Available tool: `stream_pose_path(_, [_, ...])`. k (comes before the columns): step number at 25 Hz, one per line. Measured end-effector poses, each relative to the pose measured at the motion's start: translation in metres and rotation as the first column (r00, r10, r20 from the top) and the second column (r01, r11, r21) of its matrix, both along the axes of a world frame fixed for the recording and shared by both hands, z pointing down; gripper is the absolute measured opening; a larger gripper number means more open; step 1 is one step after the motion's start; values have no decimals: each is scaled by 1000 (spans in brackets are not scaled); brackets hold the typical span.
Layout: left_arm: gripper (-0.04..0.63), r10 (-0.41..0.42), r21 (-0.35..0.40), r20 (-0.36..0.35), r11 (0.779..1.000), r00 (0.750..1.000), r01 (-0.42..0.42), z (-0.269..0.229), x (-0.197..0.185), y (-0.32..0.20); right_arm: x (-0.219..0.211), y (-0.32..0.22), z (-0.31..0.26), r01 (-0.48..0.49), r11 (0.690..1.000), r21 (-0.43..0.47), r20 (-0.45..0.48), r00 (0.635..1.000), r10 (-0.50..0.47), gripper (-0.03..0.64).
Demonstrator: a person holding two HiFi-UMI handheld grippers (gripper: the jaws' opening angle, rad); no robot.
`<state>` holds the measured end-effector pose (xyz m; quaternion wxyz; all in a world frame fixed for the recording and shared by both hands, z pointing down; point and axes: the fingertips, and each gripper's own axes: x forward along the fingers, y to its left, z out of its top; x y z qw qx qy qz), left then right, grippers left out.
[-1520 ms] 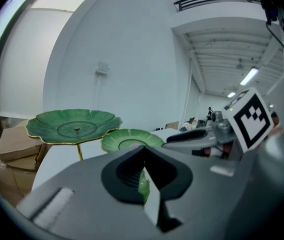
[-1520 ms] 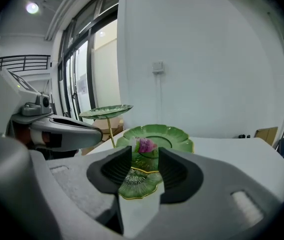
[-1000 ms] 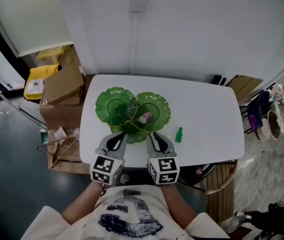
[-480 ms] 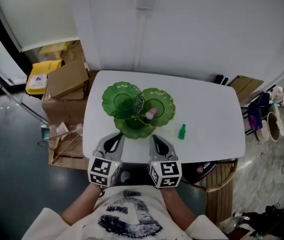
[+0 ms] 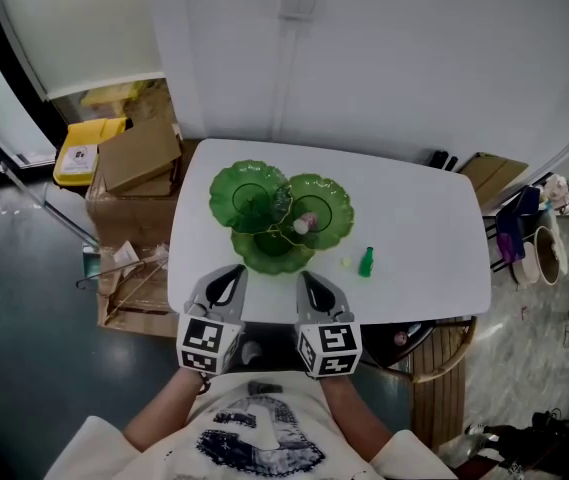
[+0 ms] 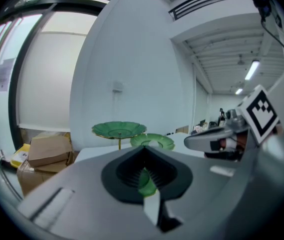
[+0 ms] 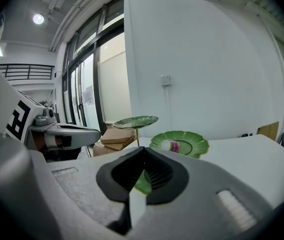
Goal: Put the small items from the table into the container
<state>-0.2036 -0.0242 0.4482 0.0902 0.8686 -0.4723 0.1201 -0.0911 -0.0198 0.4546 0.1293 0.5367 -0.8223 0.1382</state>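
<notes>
- Table [image 5: 414, 218]: white, set against the wall, with boxes [image 5: 139, 163] on the floor off its left edge.
- Container [image 5: 264, 258]: green, with three scalloped dishes on a thin gold stem. It stands on the left half of the table. One dish sits higher toward the far-left corner, one lies to its right, and one faces the near edge.
- Pink item [image 5: 303, 224]: lies in the right dish, by its inner rim. The right gripper view shows it there too [image 7: 174, 146], on the pale centre of that dish [image 7: 194, 143].
- Bottle [image 5: 366, 262]: small, green and upright on the bare table, just right of the container and nearer the near edge.
- Pale bit [image 5: 346, 263]: tiny, beside the bottle on its left. Too small to identify.
- Left gripper [image 5: 230, 278]: at the near edge, tips just short of the front dish. In its own view the fingers [image 6: 132, 170] are pressed together with nothing between them.
- Right gripper [image 5: 309, 284]: parallel to the left one and level with it, also at the near edge. Its fingers [image 7: 157, 174] are pressed together and empty.
- Neither gripper touches the container or the loose items.
</notes>
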Motion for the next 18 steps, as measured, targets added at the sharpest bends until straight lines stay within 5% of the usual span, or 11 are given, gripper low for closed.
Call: stream_pose_path(18, [-9,60,-51,-40,997,997,-62,10,32,5,23,7,8,-27,999,-46,-9,1000,26,2])
